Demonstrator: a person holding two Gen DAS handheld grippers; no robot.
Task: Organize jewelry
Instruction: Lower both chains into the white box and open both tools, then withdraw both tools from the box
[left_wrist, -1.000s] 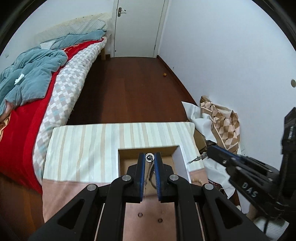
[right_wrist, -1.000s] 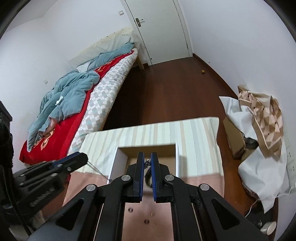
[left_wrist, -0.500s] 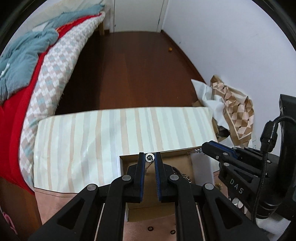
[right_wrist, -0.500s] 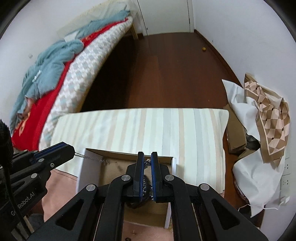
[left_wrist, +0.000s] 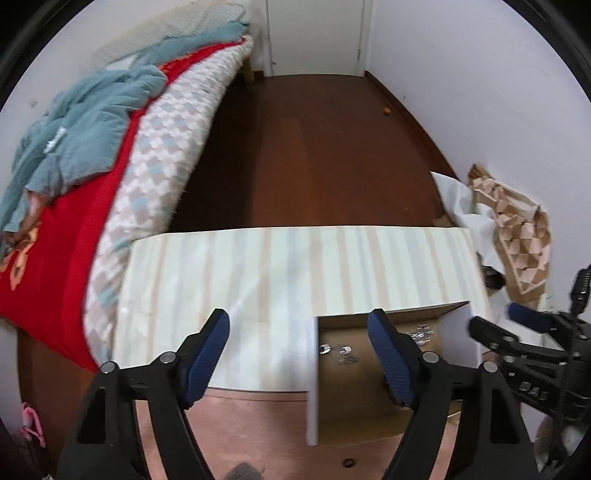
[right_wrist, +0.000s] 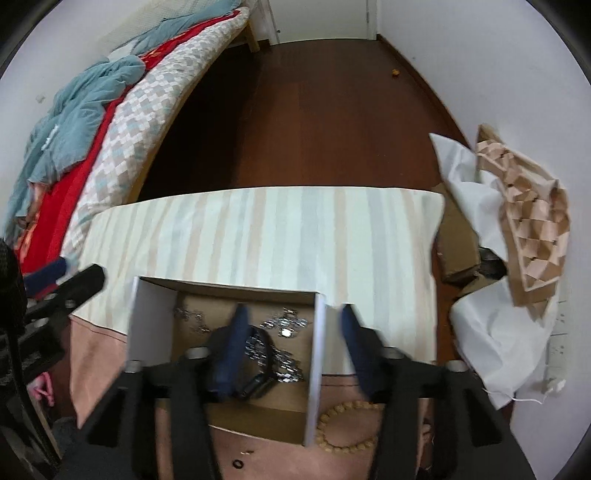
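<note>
Both my claws are released and empty: left claw (left_wrist: 297, 332) over the striped surface (left_wrist: 258, 266), right claw (right_wrist: 293, 325) straddling the box (right_wrist: 314, 369) wall. The silver chain (right_wrist: 280, 325) lies inside; bead bracelet (right_wrist: 347, 424) sits outside, nearest my right

Looking across from my left side, I can just make out the pale letters "DAS" on the black body of my right gripper (left_wrist: 532, 326), low at the right edge and a bit blurred. From my right side nothing reads at all, and the red bedspread (left_wrist: 62, 236) carries only an orange pattern, no letters I can tell.
</note>
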